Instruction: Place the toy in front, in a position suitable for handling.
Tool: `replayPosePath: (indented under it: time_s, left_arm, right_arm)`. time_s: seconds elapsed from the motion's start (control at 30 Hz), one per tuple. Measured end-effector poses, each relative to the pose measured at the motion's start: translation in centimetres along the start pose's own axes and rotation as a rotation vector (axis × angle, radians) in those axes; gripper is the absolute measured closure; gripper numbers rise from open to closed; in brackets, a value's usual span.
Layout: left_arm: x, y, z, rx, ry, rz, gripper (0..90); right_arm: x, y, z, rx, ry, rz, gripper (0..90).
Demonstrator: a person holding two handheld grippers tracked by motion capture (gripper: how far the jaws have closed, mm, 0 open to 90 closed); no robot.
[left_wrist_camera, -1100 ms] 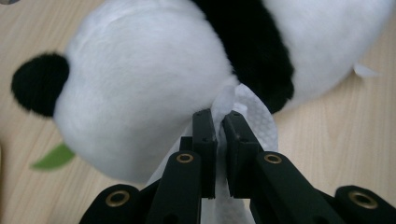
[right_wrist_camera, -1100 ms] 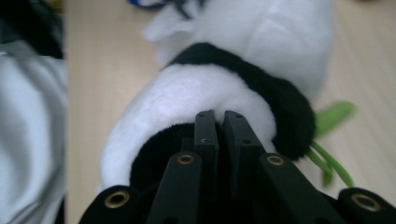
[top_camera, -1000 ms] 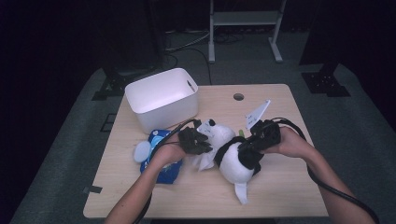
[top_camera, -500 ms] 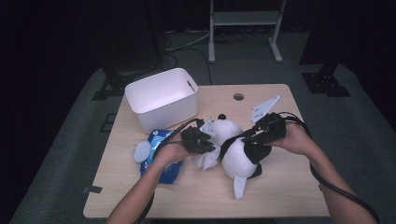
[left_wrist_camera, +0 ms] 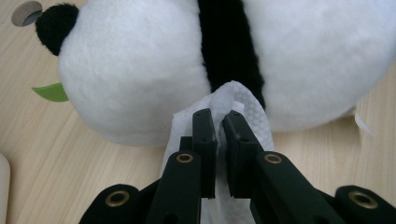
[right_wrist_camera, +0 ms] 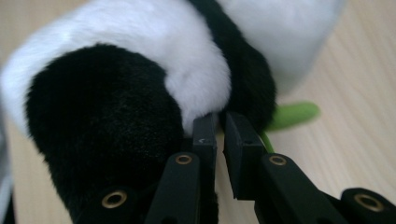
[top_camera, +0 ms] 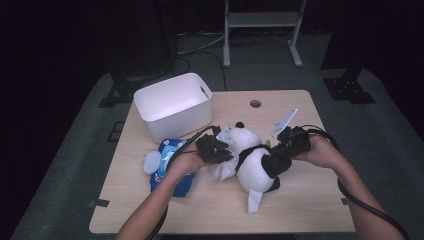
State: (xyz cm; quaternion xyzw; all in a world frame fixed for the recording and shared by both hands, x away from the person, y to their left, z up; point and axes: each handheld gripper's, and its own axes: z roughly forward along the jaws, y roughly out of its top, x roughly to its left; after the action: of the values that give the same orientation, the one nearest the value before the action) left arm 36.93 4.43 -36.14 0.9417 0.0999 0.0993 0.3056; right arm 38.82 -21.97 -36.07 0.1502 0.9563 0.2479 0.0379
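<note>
A black-and-white panda plush lies at the middle of the table, over a white wipe. My left gripper presses against its left side, shut on a folded white wipe held to the panda's fur. At the plush's right side sits my right gripper. Its jaws have just closed, and a tuft of the panda's fur sits pinched at their tips. A green leaf pokes out from under the toy.
A white bin stands at the back left of the table. A blue wipe pack lies by my left forearm. The tabletop has a cable hole near its far edge. Dark floor and a metal stand lie beyond.
My right gripper has shifted a little along the panda's right side and closed. The plush has been nudged slightly. The left hand and its wipe have stayed put.
</note>
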Motion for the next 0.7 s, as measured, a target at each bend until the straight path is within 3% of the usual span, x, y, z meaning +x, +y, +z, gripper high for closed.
replayPosePath:
  time_s: [0.27, 0.33, 0.4, 0.53, 0.6, 0.67, 0.7]
  left_arm:
    - [0.1, 0.1, 0.4, -0.017, 0.007, -0.011, 83.7]
    - [0.0, 0.1, 0.6, -0.013, 0.003, -0.013, 83.7]
    - [0.0, 0.1, 0.7, -0.012, 0.002, -0.012, 83.7]
    - [-0.1, 0.1, 0.8, -0.011, -0.001, -0.013, 83.7]
    - [-0.1, 0.2, 0.8, -0.011, -0.001, -0.01, 83.6]
    - [0.0, 0.1, 0.8, -0.012, -0.002, -0.013, 83.6]
    - [-0.1, 0.2, 0.8, -0.014, -0.007, -0.012, 83.6]
  right_arm:
    - [0.5, 0.1, 0.2, -0.037, 0.102, -0.023, 82.7]
    - [0.9, 0.3, 0.2, -0.055, 0.147, -0.069, 75.8]
    - [1.2, 0.5, 0.0, -0.08, 0.125, -0.119, 72.2]
    - [1.4, 0.7, 0.0, -0.111, 0.135, -0.128, 71.3]
    - [1.7, 0.8, 0.0, -0.107, 0.143, -0.163, 70.0]
    - [1.8, 0.9, -0.4, -0.127, 0.076, -0.214, 63.8]
    - [1.7, 0.9, -0.9, -0.171, 0.006, -0.245, 53.0]
